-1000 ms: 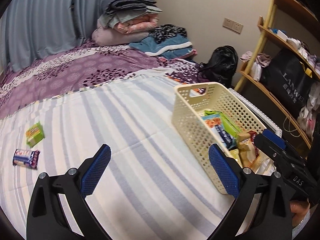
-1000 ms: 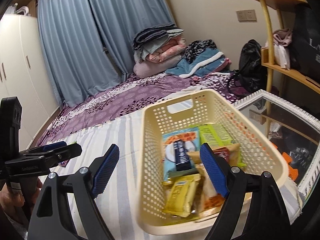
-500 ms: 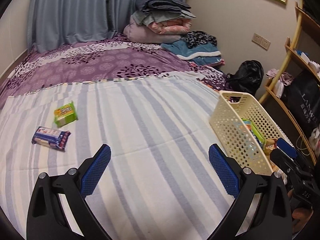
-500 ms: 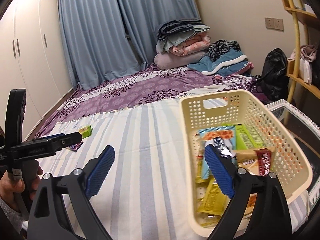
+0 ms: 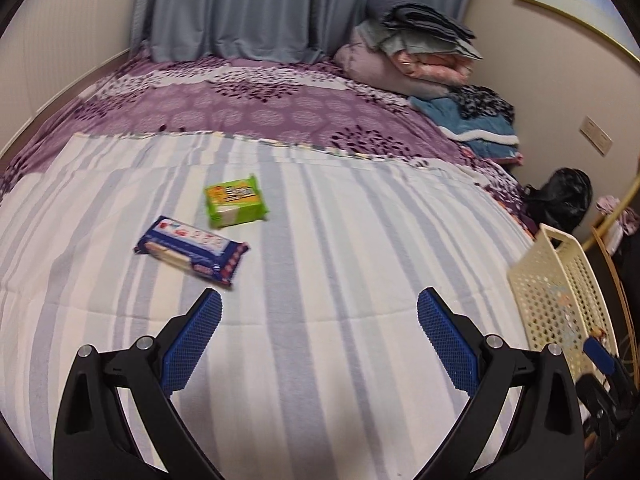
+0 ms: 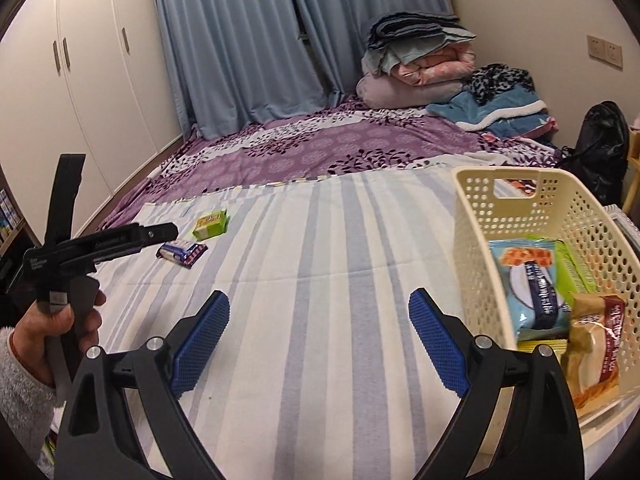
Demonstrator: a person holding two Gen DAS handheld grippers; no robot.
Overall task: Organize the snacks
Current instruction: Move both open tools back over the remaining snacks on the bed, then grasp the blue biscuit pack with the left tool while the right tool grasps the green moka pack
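Folded bedding (image 6: 416, 60) is piled at the far end of the purple bedspread (image 6: 320, 148), just beside blue curtains (image 6: 240, 40); white wardrobe doors (image 6: 80, 80) stand left of it.

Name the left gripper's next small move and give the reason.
Probably ease the open, empty left gripper forward and leftward over the blue snack pack. That pack and the green pack lie loose on the striped blanket, outside the basket; the blue one is nearer.

Left wrist view: rides the left tool (image 5: 319, 312), angled down over the striped blanket (image 5: 320, 360), near.
Right wrist view: rides the right tool (image 6: 319, 312), facing the same way.
Shared: blanket, cream basket (image 6: 472, 216), green packet (image 5: 236, 201).
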